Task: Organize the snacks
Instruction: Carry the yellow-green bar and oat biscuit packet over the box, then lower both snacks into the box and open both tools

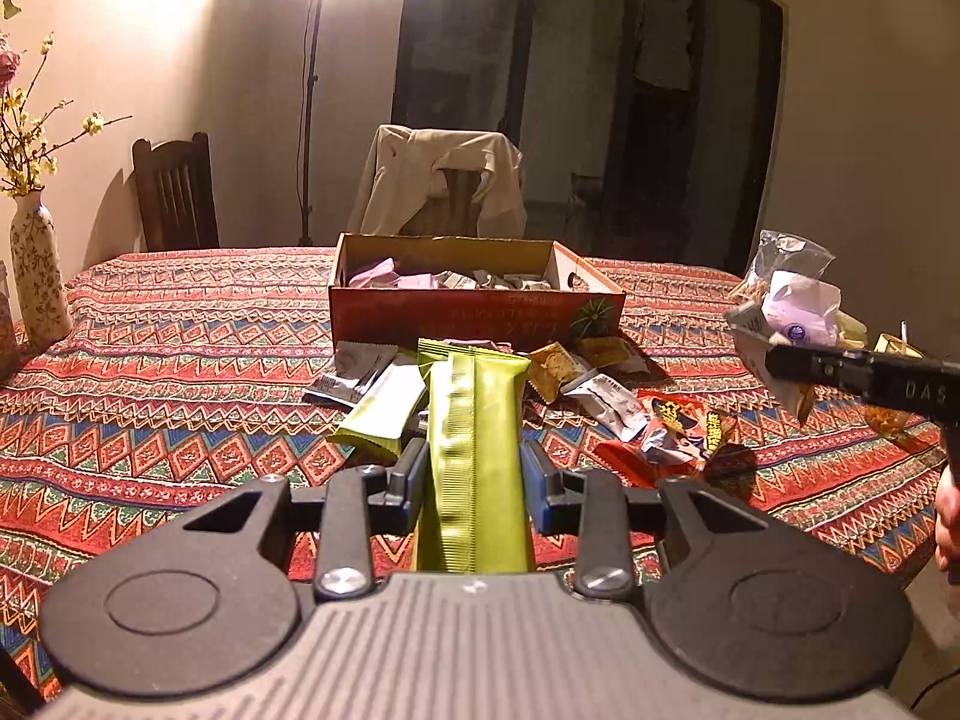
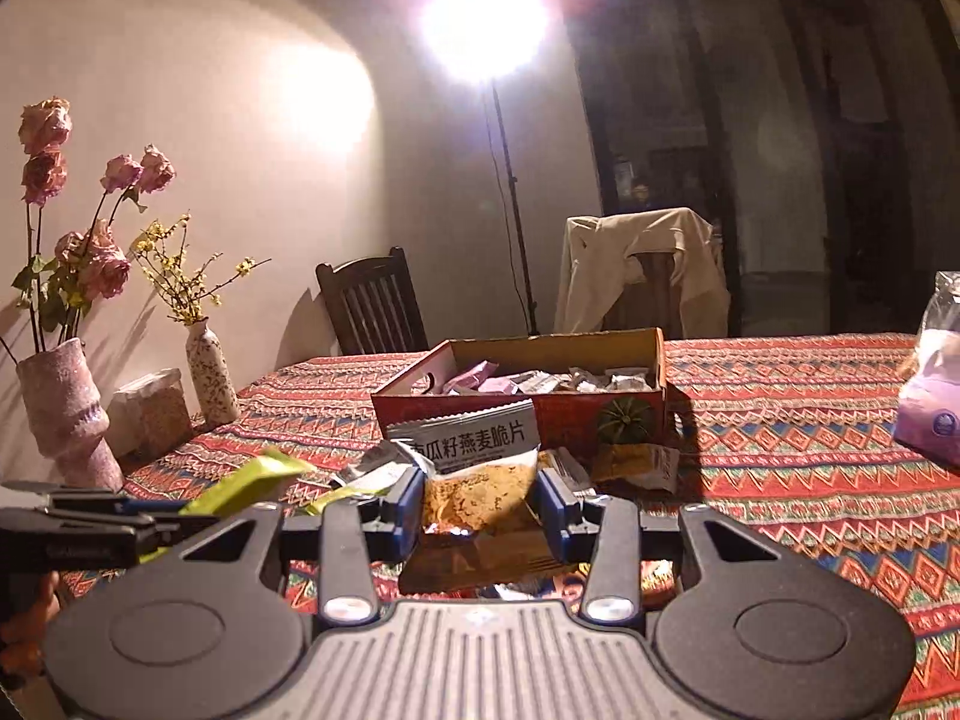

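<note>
- Green snack bar [image 1: 474, 450] is clamped lengthwise in the left gripper [image 1: 474, 471], long axis pointing toward the cardboard box [image 1: 474, 306].
- Right gripper [image 2: 480, 501] is clamped on one upright oat crisp packet [image 2: 474, 462].
- Two vases [image 2: 207, 375] stand on the table [image 2: 810, 450].

Counts, approx where piled:
2 grippers: left gripper [image 1: 474, 468], right gripper [image 2: 477, 495].
1 cardboard box [image 1: 456, 306] w/ wrappers inside, too jumbled to count.
3 green snack bars: 1 held [image 1: 474, 420], 2 on the cloth [image 1: 384, 402].
2 vases: floral vase [image 2: 210, 378], pink vase [image 2: 69, 414].
2 chairs: bare wooden chair [image 2: 372, 306], chair under a jacket [image 2: 645, 276].
1 floor lamp [image 2: 486, 30].
1 oat crisp packet [image 2: 474, 456].
</note>
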The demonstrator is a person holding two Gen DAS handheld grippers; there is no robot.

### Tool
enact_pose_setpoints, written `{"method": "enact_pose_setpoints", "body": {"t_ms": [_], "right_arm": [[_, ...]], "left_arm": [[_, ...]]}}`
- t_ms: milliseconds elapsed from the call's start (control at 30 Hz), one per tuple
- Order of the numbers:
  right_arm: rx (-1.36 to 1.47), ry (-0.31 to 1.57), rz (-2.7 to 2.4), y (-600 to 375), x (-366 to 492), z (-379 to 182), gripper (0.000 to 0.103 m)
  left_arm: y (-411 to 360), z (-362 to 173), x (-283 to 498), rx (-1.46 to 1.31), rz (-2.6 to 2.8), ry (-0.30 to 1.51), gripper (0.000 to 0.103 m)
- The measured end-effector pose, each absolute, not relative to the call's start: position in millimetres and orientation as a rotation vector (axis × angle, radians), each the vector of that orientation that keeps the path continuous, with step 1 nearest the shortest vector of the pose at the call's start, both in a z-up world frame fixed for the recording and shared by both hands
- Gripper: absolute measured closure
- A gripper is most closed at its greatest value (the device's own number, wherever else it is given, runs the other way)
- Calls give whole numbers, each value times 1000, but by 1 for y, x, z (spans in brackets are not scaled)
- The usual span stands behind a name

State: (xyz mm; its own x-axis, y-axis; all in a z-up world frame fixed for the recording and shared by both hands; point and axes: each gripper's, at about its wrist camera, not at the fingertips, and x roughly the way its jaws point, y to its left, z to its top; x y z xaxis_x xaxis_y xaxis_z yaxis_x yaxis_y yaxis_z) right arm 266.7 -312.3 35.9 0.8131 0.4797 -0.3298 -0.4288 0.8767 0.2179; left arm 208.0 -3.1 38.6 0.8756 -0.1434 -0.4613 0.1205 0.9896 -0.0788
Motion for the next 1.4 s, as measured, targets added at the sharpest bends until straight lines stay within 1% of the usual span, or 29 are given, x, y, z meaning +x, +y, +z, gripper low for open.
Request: {"method": "enact_pose_setpoints", "body": {"t_ms": [200, 400, 600, 667, 767, 933, 1133, 1267, 1400], "right_arm": [[148, 391, 481, -320, 260, 32, 63], [139, 390, 504, -316, 286, 35, 63], [30, 323, 486, -309, 337, 67, 63], [29, 313, 508, -310, 365, 81, 63], [35, 359, 538, -305, 423, 88, 63], [87, 495, 584, -293, 523, 73, 63], [21, 612, 495, -267, 616, 31, 63], [-130, 637, 408, -244, 648, 0, 63], [-242, 667, 361, -226, 669, -28, 62]], "left_arm": [[-4, 44, 209, -57, -153, 476, 69], [11, 64, 247, -100, -178, 446, 69], [26, 99, 314, -103, -218, 369, 69], [29, 105, 348, -108, -217, 373, 69], [35, 108, 403, -133, -220, 411, 69], [36, 92, 486, -164, -226, 496, 69], [24, 42, 567, -107, -104, 614, 69], [22, 10, 593, -104, -89, 673, 69], [16, 0, 599, -90, -92, 682, 67]]}}
